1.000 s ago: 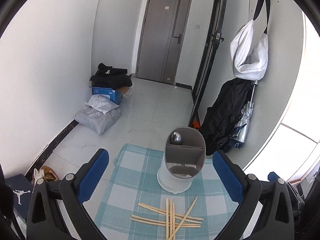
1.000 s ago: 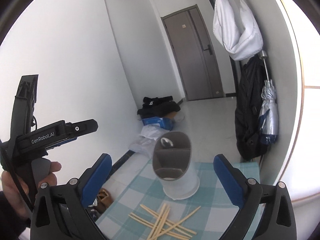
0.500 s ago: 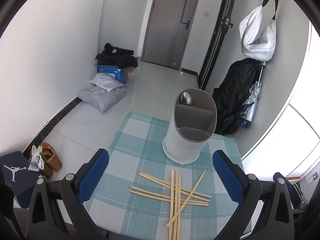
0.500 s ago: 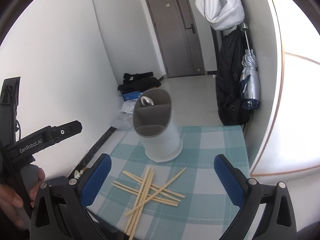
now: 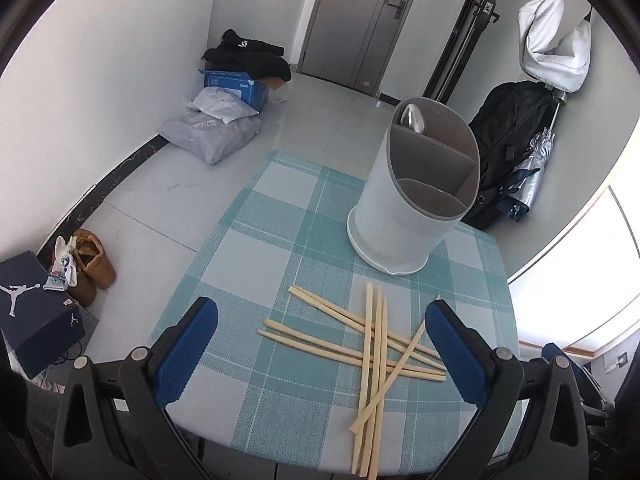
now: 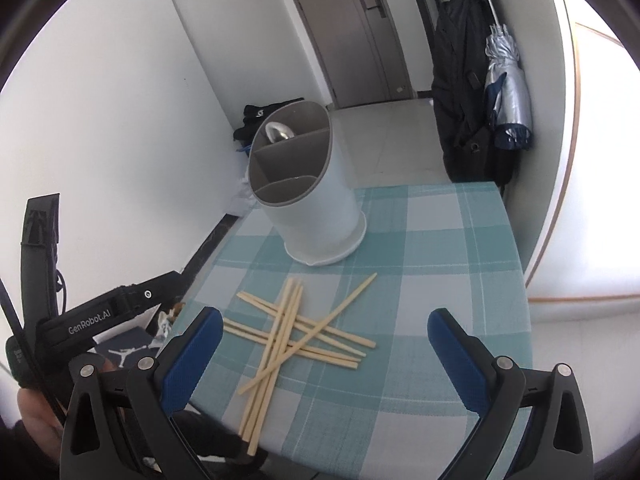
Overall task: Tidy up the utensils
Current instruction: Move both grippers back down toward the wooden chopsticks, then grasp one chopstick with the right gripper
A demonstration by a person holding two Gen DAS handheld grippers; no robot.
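— Across the small table with its teal-and-white checked cloth [image 5: 256, 248], what stands biggest?

— A tall pale-grey plastic utensil holder with an oval, three-part top [image 5: 416, 196] sits upright toward the far edge. Its farthest compartment shows the bowl of a metal spoon [image 5: 414, 118]; the other two look empty.

— And the pieces to be sorted?

— A loose heap of thin, light-wood chopsticks [image 5: 372, 344] lies crossed on the cloth nearer the viewer, a little apart from the holder's base. Several overlap, and a few ends reach the near table edge.

— The tools?

— The left gripper [image 5: 320, 344] hangs over the near edge, its blue-padded fingers [image 5: 188, 344] spread wide with nothing between them. The right gripper [image 6: 324, 348] is likewise spread wide and empty, over the same heap.

— How would the sticks likely behave?

— Probably very light, stiff and smooth, so apt to roll or skid on the cloth. Pinching one across its width near the middle, choosing a stick lying on top of the pile, seems the safest hold; a lower one would likely drag the others along.
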